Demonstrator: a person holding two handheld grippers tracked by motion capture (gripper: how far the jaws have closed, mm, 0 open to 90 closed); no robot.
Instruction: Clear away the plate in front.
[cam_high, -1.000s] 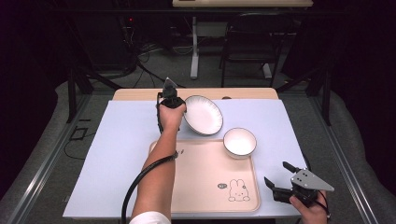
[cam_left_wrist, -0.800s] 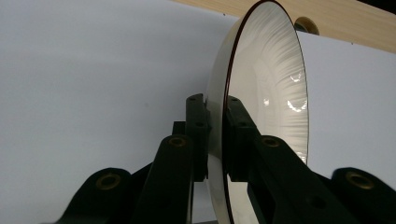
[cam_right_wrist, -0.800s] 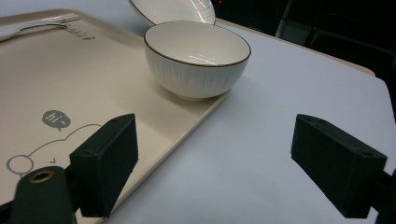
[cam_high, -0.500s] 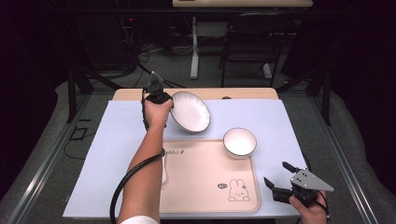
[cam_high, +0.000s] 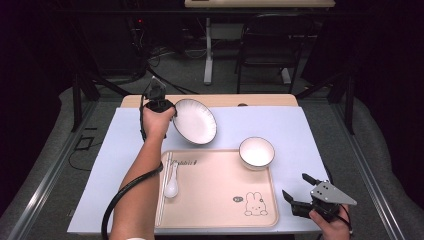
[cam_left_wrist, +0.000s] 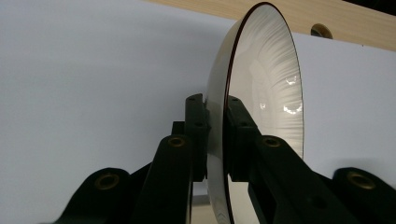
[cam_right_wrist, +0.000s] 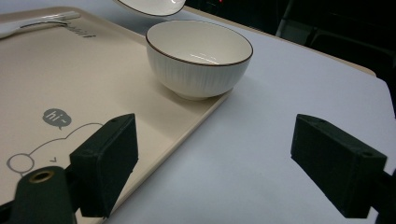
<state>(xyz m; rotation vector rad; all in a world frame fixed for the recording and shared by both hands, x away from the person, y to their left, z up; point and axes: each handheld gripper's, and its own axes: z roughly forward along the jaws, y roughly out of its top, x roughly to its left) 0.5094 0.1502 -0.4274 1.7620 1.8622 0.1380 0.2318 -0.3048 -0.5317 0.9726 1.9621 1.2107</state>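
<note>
The word "hi~" was printed inside a dark grey speech bubble (cam_right_wrist: 57, 117) on the beige tray (cam_right_wrist: 93, 74), beside an outlined rabbit drawing (cam_high: 255, 204) at the tray's near right; small dark lettering (cam_high: 186, 161) at the tray's far left edge could not be read

The plate (cam_left_wrist: 261, 93) looks like glazed ceramic, glossy white with fine ribbed lines and a thin dark rim; the bowl (cam_right_wrist: 198, 58) has the same sheen and ribbing on its outer wall. The tray (cam_high: 215, 192) seems smooth matt plastic, cream-coloured (with a printed rabbit). The table cover (cam_high: 300, 130) is a flat matt sheet, pale lilac. Behind it shows light wood (cam_left_wrist: 327, 16). The left gripper (cam_left_wrist: 217, 135) pads are dull black.
</note>
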